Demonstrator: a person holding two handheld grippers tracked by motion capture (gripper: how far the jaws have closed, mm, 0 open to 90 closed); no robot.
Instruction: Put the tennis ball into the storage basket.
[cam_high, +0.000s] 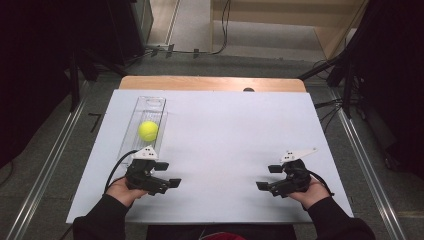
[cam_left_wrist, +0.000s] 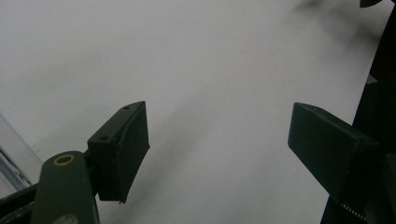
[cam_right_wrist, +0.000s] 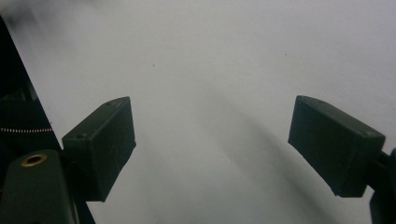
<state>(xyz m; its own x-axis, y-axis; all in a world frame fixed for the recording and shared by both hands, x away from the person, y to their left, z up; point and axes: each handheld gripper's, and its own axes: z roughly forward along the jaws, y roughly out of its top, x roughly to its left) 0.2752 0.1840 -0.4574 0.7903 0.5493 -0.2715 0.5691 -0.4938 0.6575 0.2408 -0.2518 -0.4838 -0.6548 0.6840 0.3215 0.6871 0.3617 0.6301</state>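
Tennis ball (cam_high: 148, 130) sits in clear plastic tray (cam_high: 156, 102) near tabletop's (cam_high: 230, 125) left edge. Likely light, springy, fuzzy; grip across its middle. Left gripper (cam_high: 170, 175) and right gripper (cam_high: 266, 176): jaws apart, empty.

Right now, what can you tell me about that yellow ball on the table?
The yellow ball looks like a fuzzy, felt-covered tennis ball, bright yellow-green and round. It sits inside a long clear plastic tray at the left side of the white table top, roughly midway along the tray. It rests on the tray's floor. Neither gripper touches it; the left gripper is nearer to it but aimed toward the table's middle.
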